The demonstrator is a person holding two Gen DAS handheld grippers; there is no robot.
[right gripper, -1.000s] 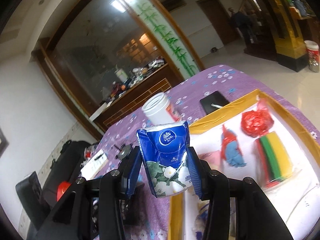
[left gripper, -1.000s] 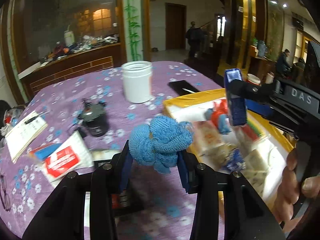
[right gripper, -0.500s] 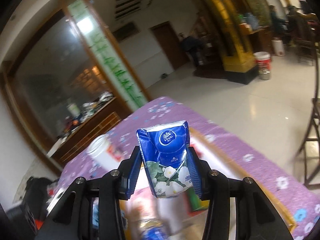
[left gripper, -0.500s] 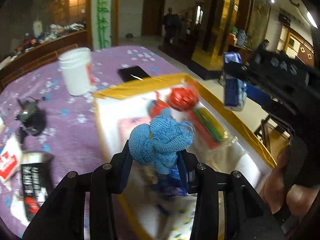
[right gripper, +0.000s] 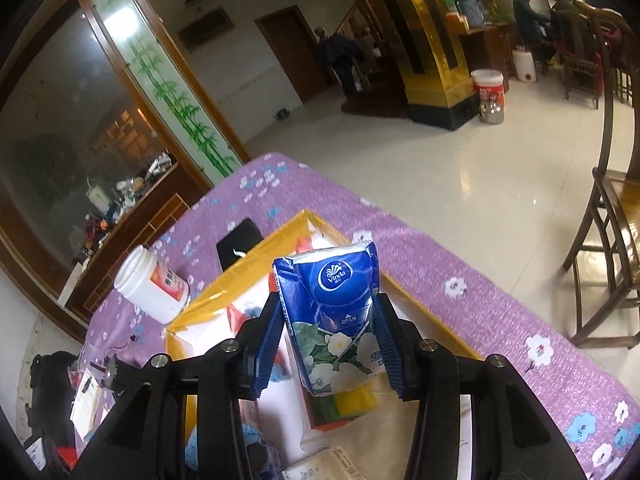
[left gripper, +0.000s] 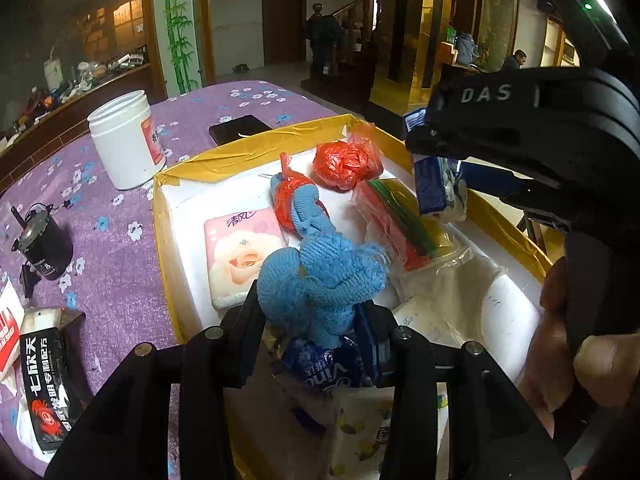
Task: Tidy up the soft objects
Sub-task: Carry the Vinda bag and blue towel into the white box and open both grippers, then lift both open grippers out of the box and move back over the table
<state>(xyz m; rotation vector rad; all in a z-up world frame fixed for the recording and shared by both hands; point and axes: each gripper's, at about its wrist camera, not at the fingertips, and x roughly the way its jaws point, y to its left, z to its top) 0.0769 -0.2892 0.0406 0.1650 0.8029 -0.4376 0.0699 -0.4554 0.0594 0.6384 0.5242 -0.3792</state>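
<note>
You are in the carrying-in step: both hands have a soft thing over the yellow-edged box [left gripper: 256, 140] and neither is set down yet. Your left gripper [left gripper: 316, 316] is clamped on the blue knitted cloth [left gripper: 324, 276], which hangs above the near half of the box. Your right gripper [right gripper: 328, 316] is clamped on the blue tissue pack [right gripper: 336, 316], held up over the box's right side.

The next move, as I judge it, is to lower each thing onto a bare patch and only then let the fingers part. The far half is crowded: a pink tissue pack [left gripper: 240, 252], a red bag [left gripper: 346, 160], a red-and-blue bundle [left gripper: 298, 204] and a striped packet [left gripper: 400, 224] lie close together. The open room is the white floor at the near right [left gripper: 496, 312]. Another blue tissue pack [left gripper: 324, 364] lies just under your left fingers, so shift aside before you drop. Mind the taped rim on the right, and keep the two grippers apart; they are near each other. The white jar [left gripper: 124, 140] and phone [left gripper: 240, 128] stand outside, clear of your path.
</note>
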